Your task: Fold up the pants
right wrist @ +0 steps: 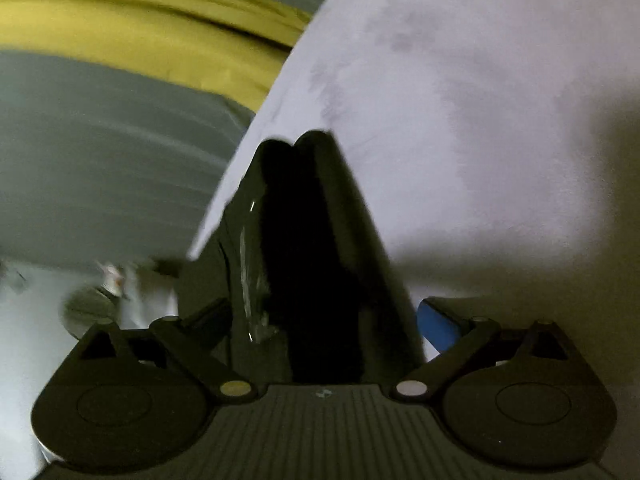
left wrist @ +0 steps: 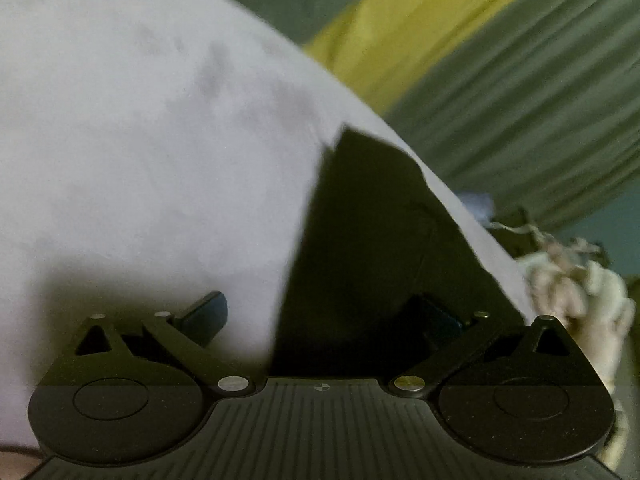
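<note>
Although both views are blurred, the pants (left wrist: 360, 260) read as a dark, nearly black garment lying on a pale lavender surface (left wrist: 120, 160), which I take for a sheet or tabletop cover; which one I cannot tell. In the left wrist view the pants form a dark wedge with a straight edge, narrowing to a corner away from the camera. In the right wrist view the pants (right wrist: 304, 248) show two rounded folds or leg ends side by side at their far tip, and a faint sheen along one seam.

The left gripper (left wrist: 320, 316) stands wide open, one finger over the lavender surface beside the pants and the other over the dark cloth; nothing is pinched. The right gripper (right wrist: 324, 316) is also spread to its widest, straddling the pants, its pads clear of the cloth, so it holds nothing.

The fabric looks soft and limp, probably light, and would sag and slide rather than hold a shape. A firm hem, waistband or seam at the edge nearest each gripper seems the safest place to pinch, taking all layers together. Beyond the pants lie grey-green pleated fabric (left wrist: 520, 100) and a yellow band (left wrist: 420, 20).
</note>
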The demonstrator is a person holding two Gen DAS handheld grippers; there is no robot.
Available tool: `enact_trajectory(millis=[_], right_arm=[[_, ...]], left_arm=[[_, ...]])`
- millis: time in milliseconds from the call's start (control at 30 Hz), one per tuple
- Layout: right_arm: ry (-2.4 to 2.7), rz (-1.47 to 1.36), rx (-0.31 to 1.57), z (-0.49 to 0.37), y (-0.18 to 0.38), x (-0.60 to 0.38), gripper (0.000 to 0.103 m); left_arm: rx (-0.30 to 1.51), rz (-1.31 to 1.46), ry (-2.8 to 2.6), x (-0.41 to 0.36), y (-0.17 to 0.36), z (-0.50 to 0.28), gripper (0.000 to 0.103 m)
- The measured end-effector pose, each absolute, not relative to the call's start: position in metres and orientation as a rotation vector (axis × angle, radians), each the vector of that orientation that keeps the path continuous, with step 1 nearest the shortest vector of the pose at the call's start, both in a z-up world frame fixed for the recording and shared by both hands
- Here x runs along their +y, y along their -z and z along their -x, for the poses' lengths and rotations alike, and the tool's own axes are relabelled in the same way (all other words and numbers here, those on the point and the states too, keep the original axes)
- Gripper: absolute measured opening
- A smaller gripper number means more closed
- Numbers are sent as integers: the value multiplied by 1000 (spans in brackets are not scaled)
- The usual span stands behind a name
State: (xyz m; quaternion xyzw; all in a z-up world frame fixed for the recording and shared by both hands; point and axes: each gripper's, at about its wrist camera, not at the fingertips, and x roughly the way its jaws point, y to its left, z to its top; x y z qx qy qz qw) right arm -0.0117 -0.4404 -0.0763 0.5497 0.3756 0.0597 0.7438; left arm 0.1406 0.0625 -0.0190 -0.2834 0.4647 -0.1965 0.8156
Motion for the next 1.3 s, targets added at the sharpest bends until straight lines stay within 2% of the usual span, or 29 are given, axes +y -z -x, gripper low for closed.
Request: enact_trajectory(millis=[200,433,600,767,967,1067,1167,1300], right_arm=[[-275,-1111,861,-27,79,-423,99],[-300,-1145,841,-58,85,-404,99],[-365,-1111,806,-64,61,-384,99],[-409,-1061,801,-80,28,-373,99],[-408,-1092,643,-103,-11,-384,99],[-215,-915,638,-113,-26,-394,93],[59,-669,667,-105,-41,-407,92],[-46,-680,636,-72,-39,-397,92]], left_arm=[[1086,587,577,34,32,-171,103],[1165,655,606,19,34,-202,103],[1128,562,625,3,17,-194,103],[1082,683,639,5,-6,-206,103],[978,661,579,1,-36,-229,103],[984,512,329,17,-36,-243,103],[988,382,228,39,-37,-231,103],[939,413,249,31,-32,-186,103]])
